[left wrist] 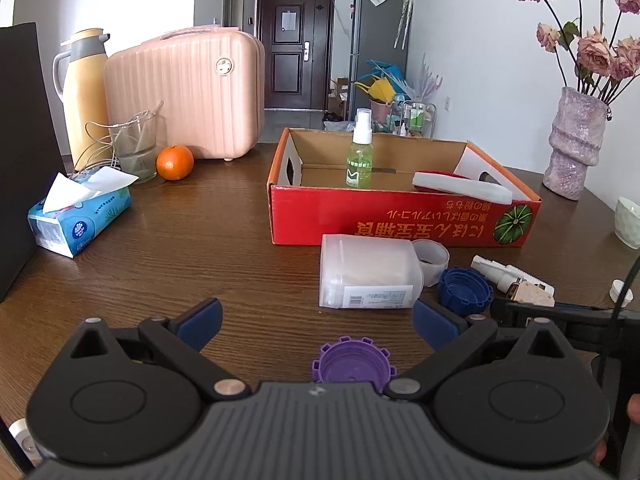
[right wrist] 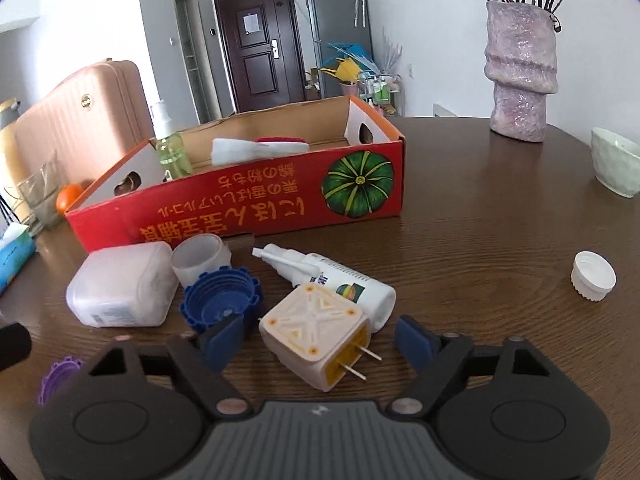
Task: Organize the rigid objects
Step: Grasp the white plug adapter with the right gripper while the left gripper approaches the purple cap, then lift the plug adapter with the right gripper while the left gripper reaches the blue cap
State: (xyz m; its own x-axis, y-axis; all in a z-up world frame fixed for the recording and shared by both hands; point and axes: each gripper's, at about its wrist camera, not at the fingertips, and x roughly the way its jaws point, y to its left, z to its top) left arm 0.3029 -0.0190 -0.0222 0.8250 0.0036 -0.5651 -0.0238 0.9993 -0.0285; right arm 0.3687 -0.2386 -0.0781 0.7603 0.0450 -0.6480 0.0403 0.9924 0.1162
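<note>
A cream plug adapter (right wrist: pixel 312 326) with two metal prongs lies on the wooden table between the fingers of my right gripper (right wrist: pixel 319 338). The jaws stand open, with a gap on each side of the adapter. Behind it lie a white spray bottle (right wrist: pixel 344 280), a blue cap (right wrist: pixel 220 300), a clear cup-shaped cap (right wrist: pixel 200 258) and a translucent plastic container (right wrist: pixel 120 284) on its side. My left gripper (left wrist: pixel 316 316) is open wide over a purple cap (left wrist: pixel 352 364), touching nothing. The red cardboard box (left wrist: pixel 400 216) holds a green spray bottle (left wrist: pixel 360 152) and a white-and-red item (left wrist: pixel 460 186).
A white cap (right wrist: pixel 592 276) lies alone at the right, with a pale green bowl (right wrist: pixel 616 160) and a purple vase (right wrist: pixel 520 68) of dried roses behind it. At the left stand a tissue pack (left wrist: pixel 80 216), an orange (left wrist: pixel 175 162), a glass (left wrist: pixel 134 148), a yellow thermos (left wrist: pixel 86 92) and a pink case (left wrist: pixel 188 92).
</note>
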